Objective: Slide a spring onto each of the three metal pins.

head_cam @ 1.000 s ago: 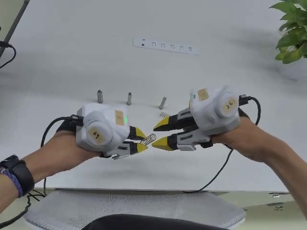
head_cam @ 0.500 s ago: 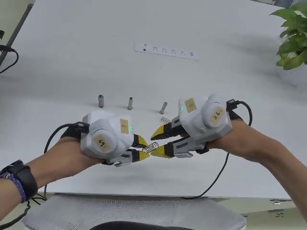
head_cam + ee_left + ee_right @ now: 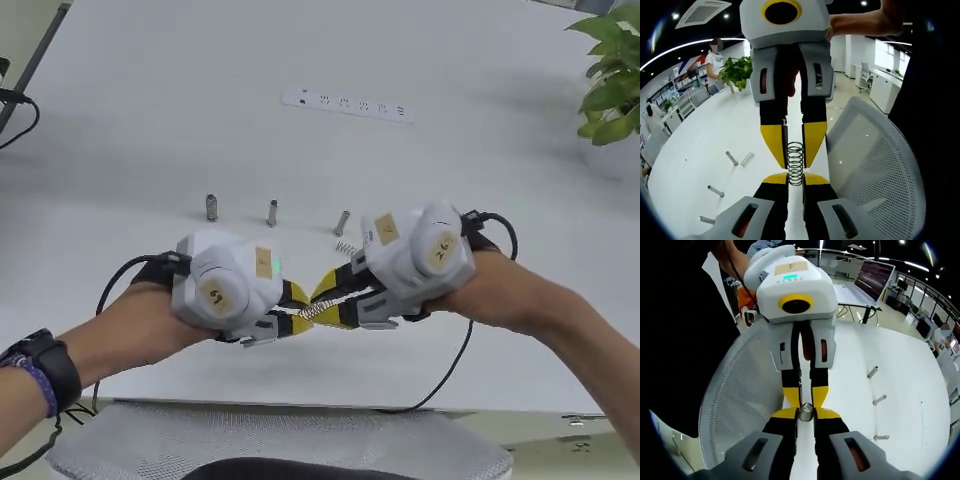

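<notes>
- Two grippers meet nose to nose over the near edge of the white workbench [image 3: 470, 150], the left gripper [image 3: 795, 181] and the right gripper [image 3: 806, 416] pointing straight at each other.
- One spring [image 3: 795, 162] bridges the small gap between their yellow tips, held clear of the bench top.
- The left gripper's jaws are pinched together on one end of the spring.
- The right gripper's jaws sit tight against both sides of the other end, so the coil is gripped from both directions.
- The three metal pins [image 3: 272, 212] stand in a row farther back on the bench, apart from the held spring and bare.
- A second spring [image 3: 345, 249] lies loose just beside the right-hand pin, on the person's side of it.
- Beyond the pins lies a white power strip [image 3: 347, 104]. A leafy plant [image 3: 610, 80] is at the far right, and a mesh chair [image 3: 280, 440] sits below the bench edge.
</notes>
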